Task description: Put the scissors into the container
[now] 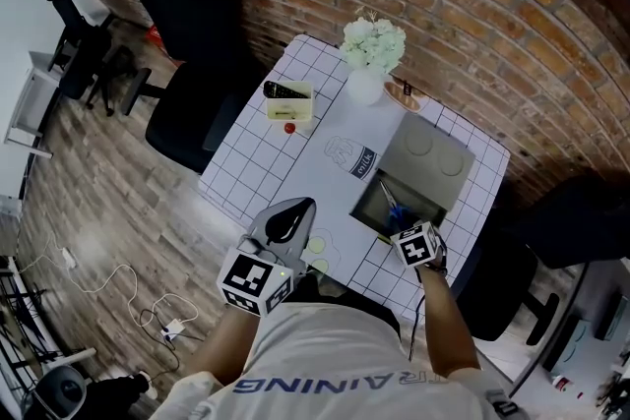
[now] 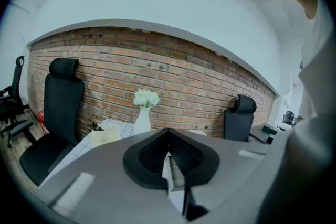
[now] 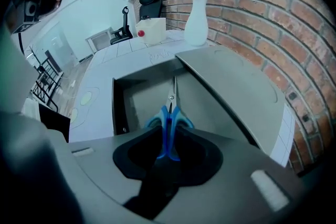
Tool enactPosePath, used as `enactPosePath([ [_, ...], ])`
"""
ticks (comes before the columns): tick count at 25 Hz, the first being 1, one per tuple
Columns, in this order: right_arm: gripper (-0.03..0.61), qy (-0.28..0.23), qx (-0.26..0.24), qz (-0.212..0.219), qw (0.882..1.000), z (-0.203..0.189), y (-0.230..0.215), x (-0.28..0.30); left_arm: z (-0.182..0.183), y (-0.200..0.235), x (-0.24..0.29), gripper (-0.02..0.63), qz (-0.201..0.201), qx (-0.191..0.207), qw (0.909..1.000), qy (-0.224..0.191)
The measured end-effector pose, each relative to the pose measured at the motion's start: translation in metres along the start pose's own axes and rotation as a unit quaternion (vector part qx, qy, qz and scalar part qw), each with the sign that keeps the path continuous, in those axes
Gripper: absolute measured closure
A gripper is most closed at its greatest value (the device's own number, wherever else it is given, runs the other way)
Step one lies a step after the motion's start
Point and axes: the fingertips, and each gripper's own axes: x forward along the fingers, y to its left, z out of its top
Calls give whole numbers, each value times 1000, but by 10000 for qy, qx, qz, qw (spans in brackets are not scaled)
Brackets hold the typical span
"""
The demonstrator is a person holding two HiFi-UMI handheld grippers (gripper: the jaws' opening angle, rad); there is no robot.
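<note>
— Since the right claw (image 3: 169,136) is clenched on the blue handles, where do the scissors (image 3: 169,107) sit now?
— Pinched edge-on between its jaws, with the blades together and pointing forward and down over the open container (image 3: 119,107). I judge they're above its floor, not resting on it. From the head view they hang within the outline of the opening.
— Why grip by the handles?
— Probably so the thin blades go in first and clear the walls. The lid (image 3: 231,81) is swung back to the brick-wall side, which leaves the mouth free.
— And the left claw (image 2: 169,157)?
— Its jaws are together with nothing between them. It's held low by the person's body at the bench (image 1: 246,167) edge, well apart from the container. My guess is it's parked there so it doesn't crowd the drop.
— What's left?
— Lowering a touch and letting go, I'd say. The vase (image 1: 364,86) and small tray (image 1: 289,101) at the far end are well clear.
</note>
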Motion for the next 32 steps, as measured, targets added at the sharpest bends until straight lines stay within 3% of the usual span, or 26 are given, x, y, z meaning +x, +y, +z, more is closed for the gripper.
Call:
enactPosePath([
  [10, 474, 41, 134, -3, 9999, 1, 0, 5, -5, 6, 6, 615, -93, -171, 9998, 56],
  [14, 428, -75, 165, 0, 9998, 5, -1, 2, -6, 4, 10, 615, -147, -171, 9997, 68],
  [18, 441, -221, 227, -38, 9995, 11, -5, -8, -4, 1, 13, 615, -200, -151, 9997, 61],
  [23, 558, -842, 446, -286, 9950, 31, -16, -44, 3, -7, 18, 615, -322, -101, 9994, 0],
  [28, 561, -1627, 702, -546, 9827, 57, -36, -108, 22, -27, 22, 615, -540, 58, 9983, -209],
  [32, 561, -2438, 799, -815, 9631, 78, -51, -174, 35, -48, 26, 615, -775, 190, 9961, -366],
])
